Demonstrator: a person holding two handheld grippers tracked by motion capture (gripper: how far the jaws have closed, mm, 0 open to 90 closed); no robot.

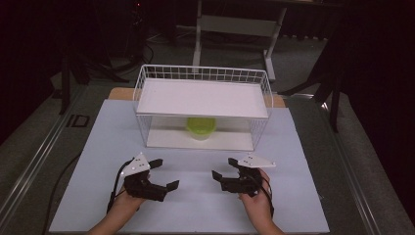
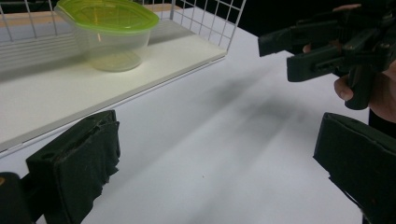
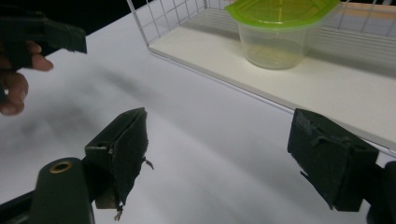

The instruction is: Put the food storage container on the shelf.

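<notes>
A clear plastic tub with a green lid (image 1: 201, 127) (image 2: 108, 33) (image 3: 280, 31) stands on the lower white shelf of a white wire rack (image 1: 142, 93), under the rack's upper shelf (image 1: 203, 98). Both grippers rest low over the white board in front of the rack. My left gripper (image 1: 164, 174) (image 2: 219, 163) is open, nothing between its jaws. My right gripper (image 1: 224, 169) (image 3: 224, 158) is open as well, with bare board between its pads. In the left gripper view the right gripper (image 2: 322, 51) shows at the upper right.
The white board (image 1: 195, 205) lies on a grey table. The rack's lower shelf edge (image 2: 154, 81) (image 3: 243, 88) sits just ahead of both grippers. A white stand (image 1: 235, 24) is on the floor behind the table.
</notes>
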